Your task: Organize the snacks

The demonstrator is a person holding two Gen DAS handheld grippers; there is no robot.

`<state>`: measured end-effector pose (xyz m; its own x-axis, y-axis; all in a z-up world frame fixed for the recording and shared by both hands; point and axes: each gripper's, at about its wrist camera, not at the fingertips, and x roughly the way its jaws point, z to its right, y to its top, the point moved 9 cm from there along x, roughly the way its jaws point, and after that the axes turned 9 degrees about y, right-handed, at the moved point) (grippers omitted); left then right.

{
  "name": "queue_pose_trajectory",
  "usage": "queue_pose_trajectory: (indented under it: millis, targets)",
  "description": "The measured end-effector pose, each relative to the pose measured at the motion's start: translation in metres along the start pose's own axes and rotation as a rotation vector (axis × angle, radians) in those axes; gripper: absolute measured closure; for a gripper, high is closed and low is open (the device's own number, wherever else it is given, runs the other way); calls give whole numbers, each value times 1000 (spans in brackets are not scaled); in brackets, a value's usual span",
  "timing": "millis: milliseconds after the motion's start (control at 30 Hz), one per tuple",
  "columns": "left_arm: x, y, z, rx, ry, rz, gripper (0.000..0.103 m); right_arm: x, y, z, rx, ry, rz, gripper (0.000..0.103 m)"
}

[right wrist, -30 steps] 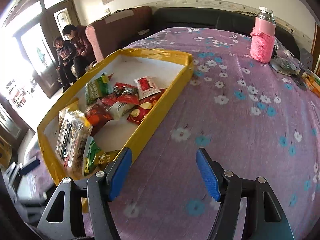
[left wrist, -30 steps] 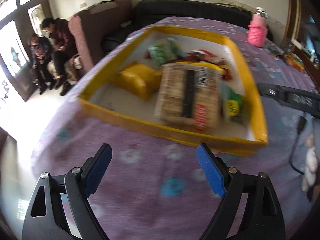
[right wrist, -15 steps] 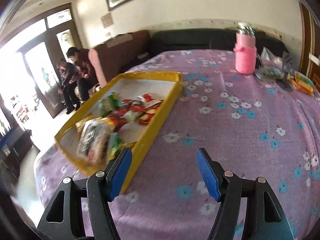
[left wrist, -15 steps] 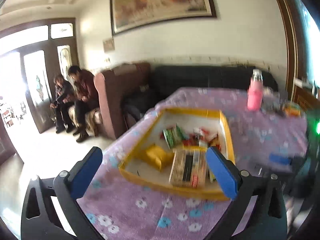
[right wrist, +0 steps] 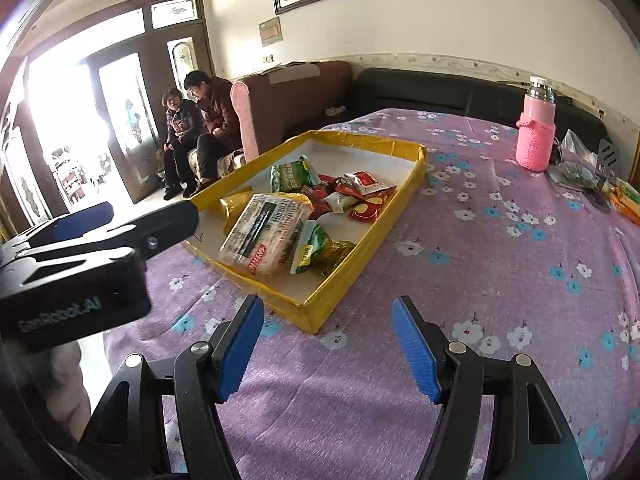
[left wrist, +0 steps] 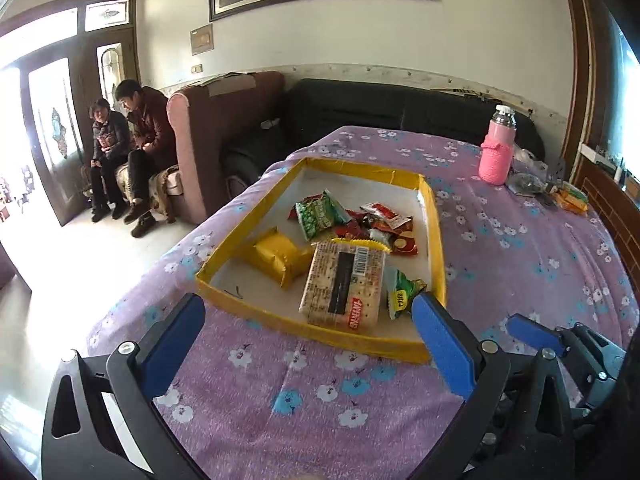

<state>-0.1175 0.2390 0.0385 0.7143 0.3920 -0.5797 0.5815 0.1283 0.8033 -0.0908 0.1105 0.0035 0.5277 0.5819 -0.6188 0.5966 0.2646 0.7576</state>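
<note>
A shallow yellow-rimmed tray (left wrist: pixel 435 232) (right wrist: pixel 404 196) sits on the purple flowered tablecloth and holds several snacks: a large cracker pack (left wrist: pixel 344 282) (right wrist: pixel 266 228), a yellow pack (left wrist: pixel 278 256), green packs (left wrist: pixel 318 214) (right wrist: pixel 290 174) and small red packets (left wrist: pixel 384 226) (right wrist: pixel 360 192). My left gripper (left wrist: pixel 308 344) is open and empty, held above the cloth in front of the tray. My right gripper (right wrist: pixel 328 344) is open and empty, near the tray's front right corner. The right gripper also shows in the left wrist view (left wrist: pixel 560 344).
A pink bottle (left wrist: pixel 498 148) (right wrist: pixel 536 136) stands at the table's far right, with bags and orange packets (left wrist: pixel 572 198) (right wrist: pixel 624 196) beside it. Sofas stand behind the table. Two people (left wrist: pixel 128 148) sit by the door at the left.
Both grippers have pulled back and risen away from the tray, so more of the room shows. Both stay open and empty. The snacks in the tray have not moved.
</note>
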Motion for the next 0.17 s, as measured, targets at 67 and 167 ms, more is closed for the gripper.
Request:
queue_pose_trajectory:
  millis: [67, 167]
  targets:
    - [1, -2, 1, 19, 9, -13, 0, -2, -1, 1, 6, 4, 2, 34]
    - [6, -5, 6, 33, 4, -47, 0, -5, 0, 6, 22, 5, 8, 34]
